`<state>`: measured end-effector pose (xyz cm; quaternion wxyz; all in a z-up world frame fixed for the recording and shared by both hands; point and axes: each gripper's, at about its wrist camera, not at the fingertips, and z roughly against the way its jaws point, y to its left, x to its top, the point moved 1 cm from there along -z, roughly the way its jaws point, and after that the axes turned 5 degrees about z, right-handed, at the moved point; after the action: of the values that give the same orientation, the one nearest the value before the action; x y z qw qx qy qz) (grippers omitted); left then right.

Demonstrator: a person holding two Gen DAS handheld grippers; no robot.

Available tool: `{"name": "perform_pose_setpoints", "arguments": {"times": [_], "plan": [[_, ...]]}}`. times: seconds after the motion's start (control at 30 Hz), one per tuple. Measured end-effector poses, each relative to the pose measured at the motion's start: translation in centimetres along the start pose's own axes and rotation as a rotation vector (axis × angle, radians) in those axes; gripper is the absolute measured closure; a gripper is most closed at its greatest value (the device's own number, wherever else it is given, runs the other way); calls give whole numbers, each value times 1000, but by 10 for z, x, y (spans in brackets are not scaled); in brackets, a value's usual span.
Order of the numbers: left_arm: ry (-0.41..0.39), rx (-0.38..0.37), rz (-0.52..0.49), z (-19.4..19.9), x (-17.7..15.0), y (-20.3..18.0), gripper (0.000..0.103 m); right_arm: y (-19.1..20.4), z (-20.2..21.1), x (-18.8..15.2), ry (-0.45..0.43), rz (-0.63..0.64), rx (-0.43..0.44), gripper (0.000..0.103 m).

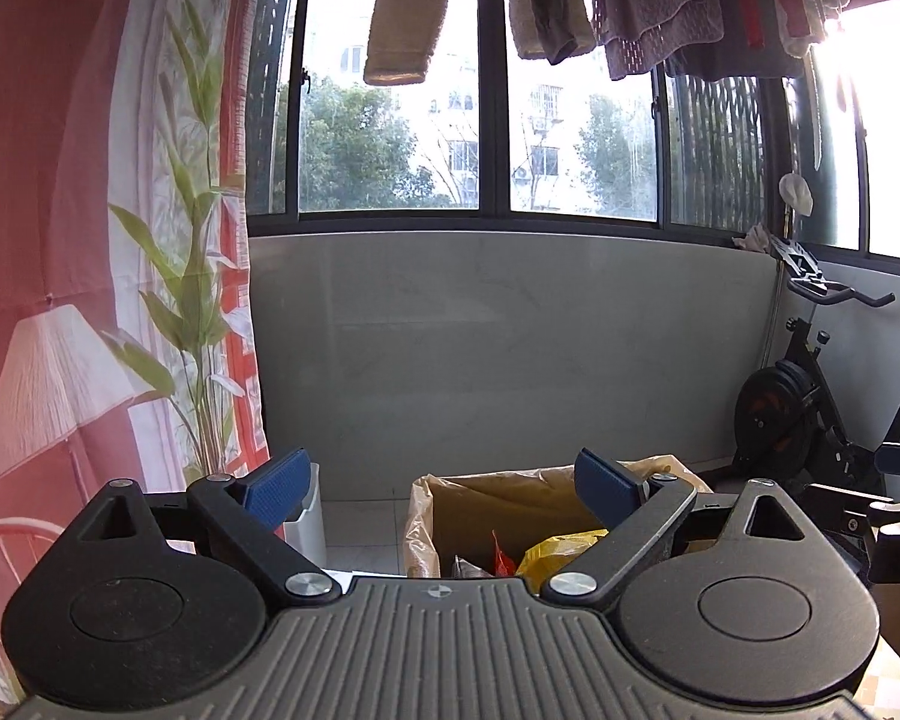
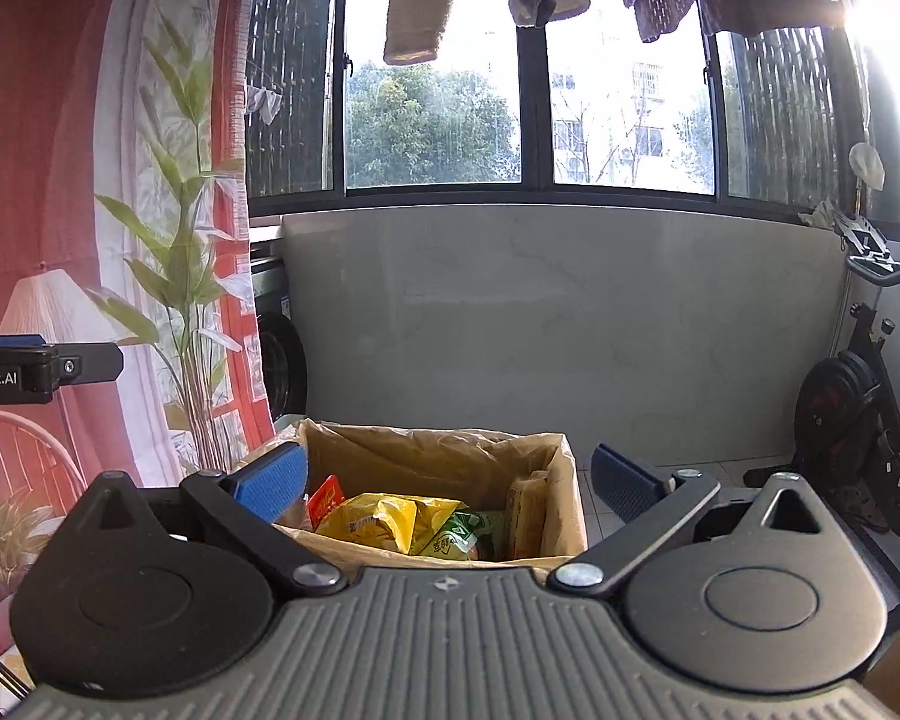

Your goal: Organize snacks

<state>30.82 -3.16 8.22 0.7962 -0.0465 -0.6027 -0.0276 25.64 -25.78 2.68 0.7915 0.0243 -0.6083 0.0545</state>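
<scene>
- The left gripper (image 1: 441,489) has its jaws wide apart and holds nothing.
- The right gripper (image 2: 450,483) is likewise spread and empty.
- The cardboard box (image 2: 561,516), lined with a plastic bag, sits just beyond both grippers.
- A yellow snack bag (image 2: 378,519), a green packet (image 2: 462,534) and a red packet (image 2: 325,498) already lie inside the box.
- Judging by this, the sorting looks well advanced; no loose snacks show outside the box.

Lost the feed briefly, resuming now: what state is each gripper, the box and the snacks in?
left gripper: open, empty
right gripper: open, empty
cardboard box: open, plastic-lined
yellow snack bag: lying in box
green snack bag: lying in box
red packet: upright in box
</scene>
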Motion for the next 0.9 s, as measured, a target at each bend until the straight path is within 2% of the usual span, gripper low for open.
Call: {"name": "perform_pose_setpoints", "arguments": {"times": [0.33, 0.9], "plan": [[-7, 27, 10, 11, -9, 2, 7, 1, 4, -4, 16, -11, -10, 0], [-5, 21, 23, 14, -11, 6, 7, 2, 5, -5, 20, -14, -9, 0]]}}
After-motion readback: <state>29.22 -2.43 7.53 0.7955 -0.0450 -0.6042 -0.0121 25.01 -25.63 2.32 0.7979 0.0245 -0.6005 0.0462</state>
